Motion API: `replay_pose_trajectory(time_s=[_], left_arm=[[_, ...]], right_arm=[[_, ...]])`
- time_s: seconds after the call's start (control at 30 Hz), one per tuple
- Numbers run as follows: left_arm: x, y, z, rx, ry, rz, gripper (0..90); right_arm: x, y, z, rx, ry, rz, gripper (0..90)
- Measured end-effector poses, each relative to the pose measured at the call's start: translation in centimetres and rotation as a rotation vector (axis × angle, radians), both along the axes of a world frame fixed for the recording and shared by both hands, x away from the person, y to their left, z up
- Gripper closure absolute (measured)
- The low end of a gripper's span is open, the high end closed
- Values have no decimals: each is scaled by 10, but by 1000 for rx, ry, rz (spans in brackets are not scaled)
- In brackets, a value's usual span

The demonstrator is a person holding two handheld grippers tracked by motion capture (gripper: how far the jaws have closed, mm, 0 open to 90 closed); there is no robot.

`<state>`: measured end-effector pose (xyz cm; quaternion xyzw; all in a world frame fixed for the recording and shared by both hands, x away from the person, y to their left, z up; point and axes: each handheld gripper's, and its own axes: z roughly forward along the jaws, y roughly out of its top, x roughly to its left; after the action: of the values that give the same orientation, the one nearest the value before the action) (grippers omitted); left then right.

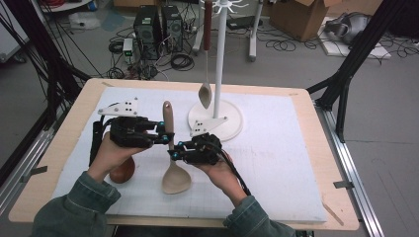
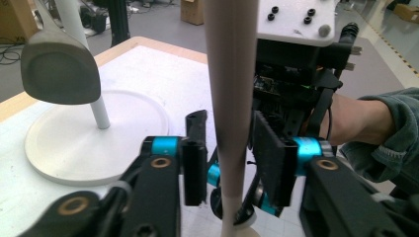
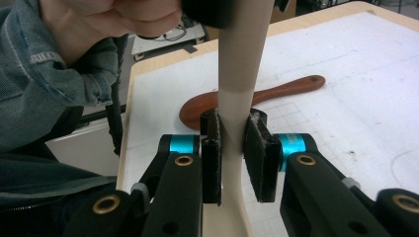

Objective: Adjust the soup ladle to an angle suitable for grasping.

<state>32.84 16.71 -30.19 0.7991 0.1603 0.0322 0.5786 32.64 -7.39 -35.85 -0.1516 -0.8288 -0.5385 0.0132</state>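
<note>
Standing almost upright between the two grippers, the pale wooden spoon (image 1: pixel 173 163) has its bowl down on the white mat (image 1: pixel 276 168) and its long axis rising toward the rack (image 1: pixel 217 74), where a grey spoon (image 1: pixel 205 94) hangs. The right gripper (image 1: pixel 174 152) grips the handle low, near the neck, its pads pressing both sides in the right gripper view. The left gripper (image 1: pixel 165 134) sits higher on the same handle; its jaws bracket the shaft (image 2: pixel 230 98) and have just been closing, one pad at the wood, though I cannot tell if both press. A reddish spoon (image 3: pixel 247 98) lies flat nearby
</note>
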Motion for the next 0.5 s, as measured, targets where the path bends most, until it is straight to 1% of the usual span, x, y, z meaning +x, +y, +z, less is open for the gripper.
replay_pose_trajectory(time_s=[0.03,0.13,0.23,0.37,0.4,0.5], left_arm=[[0,0,0,-3,1,-3,738],[0,1,1,-17,11,-32,753],[-1,1,1,-14,12,-58,756],[-1,1,2,-23,12,-77,757],[-1,2,2,-25,15,-80,757],[-1,2,2,-34,16,-84,757]], right_arm=[[0,1,0,-1,-2,5,786],[0,1,0,3,-10,23,783],[1,3,0,10,-20,53,773],[2,4,-1,29,-17,74,769],[3,4,-2,35,-17,86,771],[3,6,-2,52,-13,95,773]])
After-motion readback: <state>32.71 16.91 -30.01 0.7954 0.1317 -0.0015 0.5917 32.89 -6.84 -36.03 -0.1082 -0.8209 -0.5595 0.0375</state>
